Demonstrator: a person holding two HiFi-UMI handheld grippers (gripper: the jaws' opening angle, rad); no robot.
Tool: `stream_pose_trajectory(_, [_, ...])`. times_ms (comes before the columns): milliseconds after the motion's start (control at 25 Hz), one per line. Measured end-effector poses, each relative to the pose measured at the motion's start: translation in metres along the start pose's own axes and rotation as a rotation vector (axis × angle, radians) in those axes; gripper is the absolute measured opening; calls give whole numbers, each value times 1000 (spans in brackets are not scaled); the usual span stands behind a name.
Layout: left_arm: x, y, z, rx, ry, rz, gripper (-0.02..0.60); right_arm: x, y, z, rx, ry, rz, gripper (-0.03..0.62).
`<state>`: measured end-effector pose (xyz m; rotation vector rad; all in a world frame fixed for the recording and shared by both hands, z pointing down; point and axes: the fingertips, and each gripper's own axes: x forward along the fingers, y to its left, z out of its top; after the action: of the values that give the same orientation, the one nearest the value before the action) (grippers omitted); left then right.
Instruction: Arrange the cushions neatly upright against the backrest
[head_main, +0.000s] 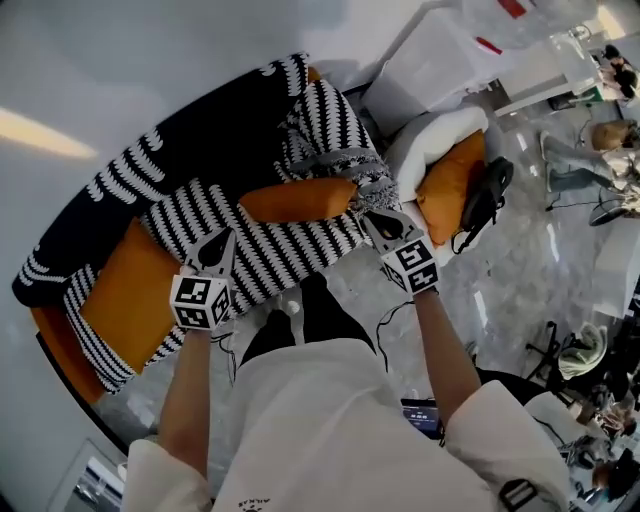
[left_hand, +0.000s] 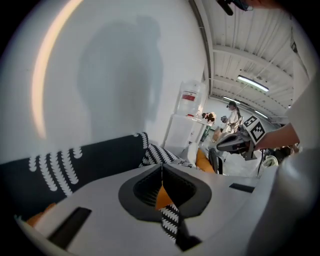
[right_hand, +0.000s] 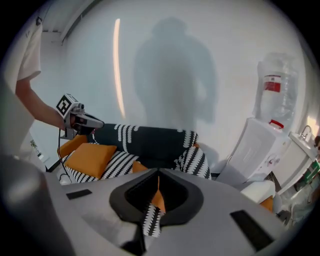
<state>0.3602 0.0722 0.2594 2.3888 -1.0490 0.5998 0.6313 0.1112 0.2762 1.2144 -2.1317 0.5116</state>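
Note:
A sofa (head_main: 250, 250) with a black-and-white patterned seat and a dark backrest (head_main: 190, 140) fills the head view. One orange cushion (head_main: 130, 290) lies flat at its left end, and another orange cushion (head_main: 297, 200) lies flat mid-seat. A patterned cushion (head_main: 325, 110) leans at the right end, with a grey patterned one (head_main: 355, 170) beside it. My left gripper (head_main: 215, 250) hovers shut and empty over the seat's front, next to the left orange cushion (right_hand: 90, 157). My right gripper (head_main: 380, 228) is shut and empty just right of the middle cushion.
A white armchair (head_main: 430, 140) with an orange cushion (head_main: 450, 185) and a black bag (head_main: 485, 195) stands right of the sofa. White cabinets (head_main: 450, 50) are behind it. People sit at the far right. A plain white wall (right_hand: 165, 75) backs the sofa.

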Motion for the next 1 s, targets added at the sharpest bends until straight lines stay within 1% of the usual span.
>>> stream_pose_trajectory(80, [21,9,-14,-64,34,35,20,22,-16,-14,-9,45,32,25])
stream_pose_trajectory(160, [44,20,-27,-112,64,70,20,45,-31,-27,-1,74,57,25])
stream_pose_trajectory(280, [79,35,-50,-149,120,110,21,78,-49,-47,11,111,91,25])
stream_pose_trajectory(480, [125,51,-101,-203,216,176,21,125,-69,-90,24,180,128,26])
stream_pose_trajectory(640, [157,62,-130,-246,246,209,25,152,-88,-117,76,211,129,26])
stream_pose_trajectory(800, [175,76,-149,-301,262,241,77,171,-97,-132,121,230,122,26])
stream_pose_trajectory(920, [185,86,-163,-318,285,264,110,180,-102,-147,147,262,101,32])
stream_pose_trajectory(960, [186,91,-166,-320,291,273,123,182,-102,-151,161,272,89,51])
stream_pose_trajectory(1000, [188,96,-169,-322,296,281,129,184,-102,-154,176,279,77,102])
